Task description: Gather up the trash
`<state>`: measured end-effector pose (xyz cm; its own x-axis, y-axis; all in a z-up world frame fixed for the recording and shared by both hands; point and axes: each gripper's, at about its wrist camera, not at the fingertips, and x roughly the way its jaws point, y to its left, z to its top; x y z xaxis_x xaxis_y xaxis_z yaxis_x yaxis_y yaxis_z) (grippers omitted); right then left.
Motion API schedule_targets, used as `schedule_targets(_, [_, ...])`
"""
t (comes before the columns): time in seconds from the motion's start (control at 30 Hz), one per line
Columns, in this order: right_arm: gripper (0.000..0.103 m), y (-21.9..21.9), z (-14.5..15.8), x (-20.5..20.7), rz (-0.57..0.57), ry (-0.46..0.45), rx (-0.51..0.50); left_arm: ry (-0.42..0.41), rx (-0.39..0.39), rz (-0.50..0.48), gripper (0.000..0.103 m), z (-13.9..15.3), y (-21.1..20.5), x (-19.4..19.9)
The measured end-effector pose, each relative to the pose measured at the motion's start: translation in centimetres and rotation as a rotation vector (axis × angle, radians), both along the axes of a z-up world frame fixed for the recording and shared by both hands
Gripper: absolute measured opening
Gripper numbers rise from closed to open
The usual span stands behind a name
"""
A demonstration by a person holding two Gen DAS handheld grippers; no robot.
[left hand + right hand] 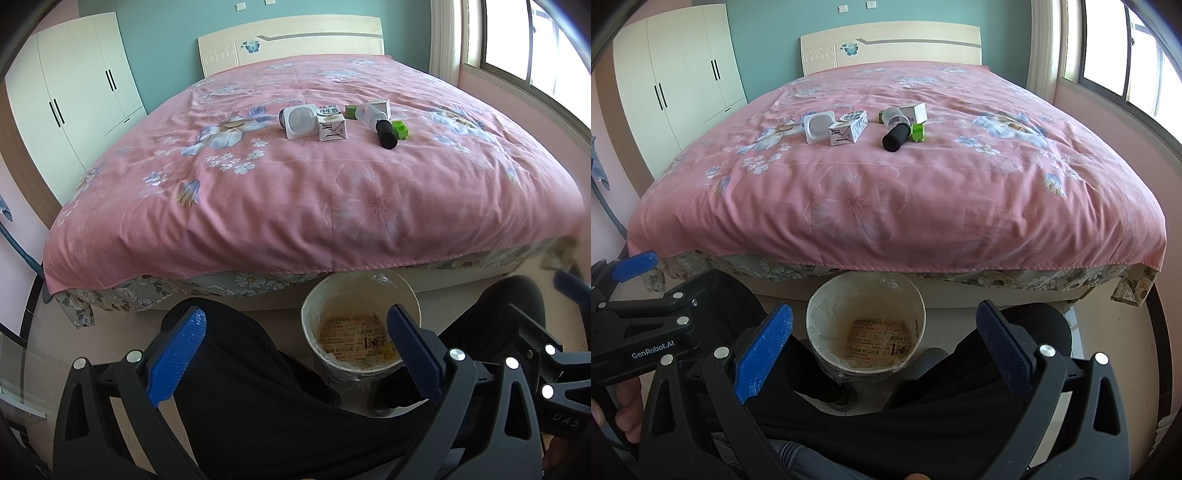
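Trash lies mid-bed on the pink floral cover: a white yogurt cup [298,122] [817,127], a milk carton [331,126] [848,128], a clear bottle with a black cap [384,133] [896,136], a small green box [401,130] [918,132] and a white box [382,107] [916,110]. A round paper bin [360,334] [866,328] stands on the floor at the bed's foot, between a person's knees. My left gripper [299,347] and right gripper [884,345] are both open, empty, held low above the bin, far from the trash.
The bed [295,192] fills the room's middle. A white wardrobe [81,88] stands at the left wall, a window [1137,66] at the right. The person's black-trousered legs [258,387] flank the bin. The left gripper's body [639,325] shows in the right wrist view.
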<state>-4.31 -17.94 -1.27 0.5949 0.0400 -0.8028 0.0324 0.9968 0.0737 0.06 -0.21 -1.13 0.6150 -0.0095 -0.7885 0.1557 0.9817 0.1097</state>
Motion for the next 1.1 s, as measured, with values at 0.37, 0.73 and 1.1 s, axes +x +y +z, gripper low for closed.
schedule_targets(0.37, [0.097,-2.7,1.5,3.0,0.047,-0.03,0.048,0.078,-0.081,-0.037,0.1,-1.2,0.7,4.3])
schedule_targets(0.73, [0.097,-6.1,3.9,9.3,0.181,0.039,0.066,0.005,-0.017,-0.068,0.1,1.0,1.0,9.0])
schedule_targets(1.1, [0.097,-5.9,5.0,17.7,0.349,0.129,-0.019,-0.006,-0.035,-0.052,0.1,3.6,1.9,15.4])
